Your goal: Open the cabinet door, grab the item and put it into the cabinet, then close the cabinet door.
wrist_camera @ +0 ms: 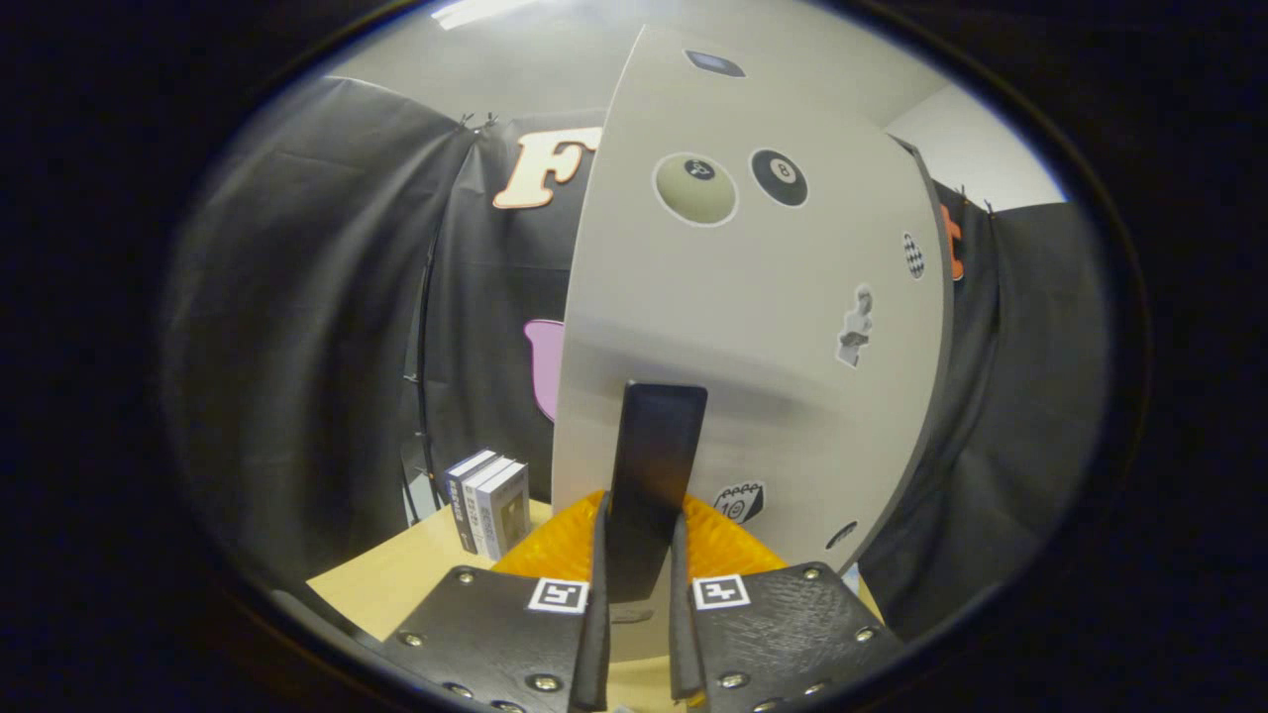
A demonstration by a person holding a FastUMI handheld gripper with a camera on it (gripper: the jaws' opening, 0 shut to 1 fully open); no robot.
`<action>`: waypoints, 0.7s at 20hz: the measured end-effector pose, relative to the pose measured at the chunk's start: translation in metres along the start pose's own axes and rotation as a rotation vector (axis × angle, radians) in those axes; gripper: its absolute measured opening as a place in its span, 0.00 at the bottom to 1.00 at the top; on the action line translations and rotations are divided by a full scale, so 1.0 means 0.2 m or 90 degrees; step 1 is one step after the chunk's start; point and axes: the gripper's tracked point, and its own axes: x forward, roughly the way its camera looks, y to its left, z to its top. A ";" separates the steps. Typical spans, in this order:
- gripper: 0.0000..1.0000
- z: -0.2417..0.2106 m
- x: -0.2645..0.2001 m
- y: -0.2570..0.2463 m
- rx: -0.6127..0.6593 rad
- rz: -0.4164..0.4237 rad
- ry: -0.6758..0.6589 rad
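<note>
Between tongs (639, 555): one door handle (656, 465)

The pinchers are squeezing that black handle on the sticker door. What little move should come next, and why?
Probably a gentle pull back, swinging the cabinet door on its hinge. The gripper looks shut on the black handle, one finger on each side. The small boxes stand on the wooden table left of the door, not yet put away.

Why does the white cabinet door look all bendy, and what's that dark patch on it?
In the gripper view the fisheye lens bows the flat cabinet door; the dark patch is a soft shadow beside the black handle, which the gripper is shut on; the ceiling light glares white.
</note>
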 end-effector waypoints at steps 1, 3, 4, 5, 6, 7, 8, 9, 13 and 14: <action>0.24 -0.01 -0.03 -0.02 0.002 -0.002 0.001; 0.24 -0.02 -0.10 -0.06 0.002 -0.008 0.003; 0.24 -0.03 -0.13 -0.07 0.004 -0.010 0.004; 0.24 -0.03 -0.17 -0.10 0.009 -0.012 0.008; 0.24 -0.03 -0.19 -0.11 0.016 -0.013 0.010; 0.24 -0.04 -0.21 -0.13 0.024 -0.013 0.014; 0.24 -0.05 -0.24 -0.15 0.030 -0.015 0.016; 0.24 -0.06 -0.26 -0.16 0.033 -0.017 0.016; 0.24 -0.08 -0.35 -0.23 0.035 -0.031 0.021; 0.24 -0.09 -0.37 -0.24 0.039 -0.035 0.024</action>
